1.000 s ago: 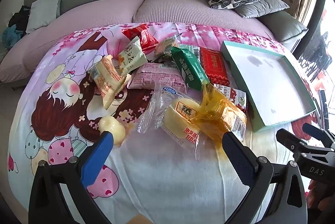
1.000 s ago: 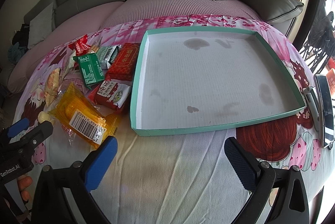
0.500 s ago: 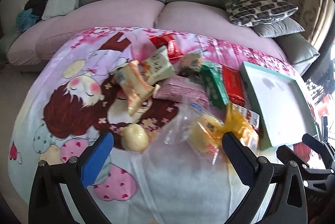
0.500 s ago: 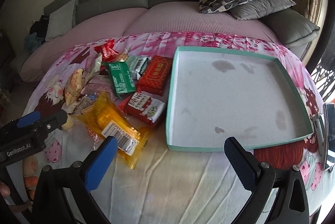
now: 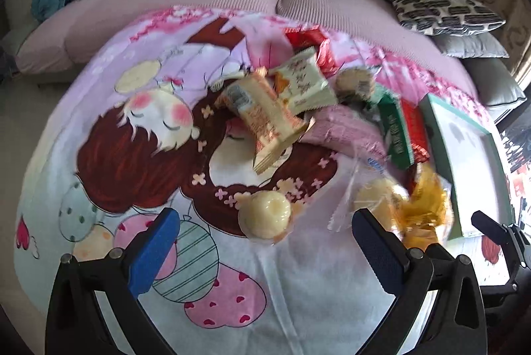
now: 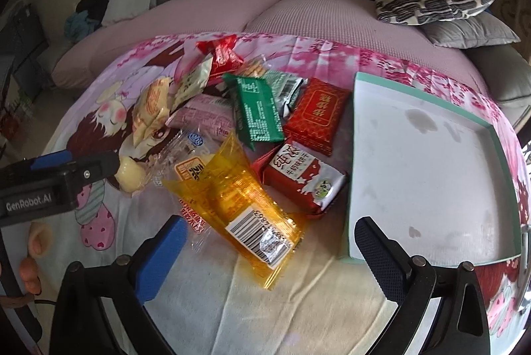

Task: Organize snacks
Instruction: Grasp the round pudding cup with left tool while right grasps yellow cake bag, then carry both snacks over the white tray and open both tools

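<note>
Swung leftward over the past second, both views now centred on the snack pile [image 6: 239,109] on the bed cover [image 5: 298,288] beside the bare teal tray [image 6: 431,162]. Left tongs [image 5: 265,252] wide, nearing the round cake [image 5: 265,215]; right tongs [image 6: 268,252] wide over the yellow packet [image 6: 245,202]. Nothing sorted yet.

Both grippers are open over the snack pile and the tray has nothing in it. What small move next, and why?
Probably ease the left gripper down around the round pale snack. It lies apart from the pile, right between the open fingers, so it looks the easiest first pick for the teal tray. The right gripper hovers open by the orange packet.
</note>
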Demonstrator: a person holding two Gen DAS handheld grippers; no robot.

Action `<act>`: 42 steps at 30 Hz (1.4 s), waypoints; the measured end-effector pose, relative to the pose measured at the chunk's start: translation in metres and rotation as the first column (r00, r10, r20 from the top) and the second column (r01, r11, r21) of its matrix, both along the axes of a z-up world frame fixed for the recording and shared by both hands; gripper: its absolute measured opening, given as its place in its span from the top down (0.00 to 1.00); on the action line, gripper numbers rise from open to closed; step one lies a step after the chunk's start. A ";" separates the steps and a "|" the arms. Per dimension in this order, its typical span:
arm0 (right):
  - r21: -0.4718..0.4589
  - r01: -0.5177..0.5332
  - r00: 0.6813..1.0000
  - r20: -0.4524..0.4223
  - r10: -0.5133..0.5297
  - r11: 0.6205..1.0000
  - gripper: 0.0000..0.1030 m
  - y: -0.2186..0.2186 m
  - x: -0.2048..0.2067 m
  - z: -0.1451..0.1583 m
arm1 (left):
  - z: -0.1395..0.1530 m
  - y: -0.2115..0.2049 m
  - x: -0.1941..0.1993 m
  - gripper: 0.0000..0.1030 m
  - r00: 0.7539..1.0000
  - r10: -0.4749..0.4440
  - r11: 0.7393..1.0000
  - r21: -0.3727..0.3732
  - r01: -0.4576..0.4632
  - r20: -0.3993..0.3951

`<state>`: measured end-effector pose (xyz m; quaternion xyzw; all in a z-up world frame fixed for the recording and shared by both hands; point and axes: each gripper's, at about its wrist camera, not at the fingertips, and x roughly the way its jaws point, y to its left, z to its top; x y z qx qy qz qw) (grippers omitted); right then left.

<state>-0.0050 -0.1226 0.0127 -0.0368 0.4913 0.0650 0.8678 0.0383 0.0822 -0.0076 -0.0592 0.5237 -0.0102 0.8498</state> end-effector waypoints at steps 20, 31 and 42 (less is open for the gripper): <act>-0.044 -0.074 0.993 -0.093 0.070 0.996 0.27 0.014 0.018 -0.030 | -0.048 -0.020 0.019 0.38 0.988 -0.101 0.988 0.105 0.113 -0.115; -0.051 -0.059 0.994 -0.094 0.054 0.997 0.36 0.011 0.020 -0.031 | -0.048 -0.026 0.015 0.53 0.988 -0.125 0.983 0.124 0.136 -0.089; 0.007 -0.021 0.996 -0.091 0.022 1.000 0.47 0.001 0.018 -0.025 | -0.040 -0.025 0.009 0.53 0.989 -0.122 0.986 0.105 0.131 -0.086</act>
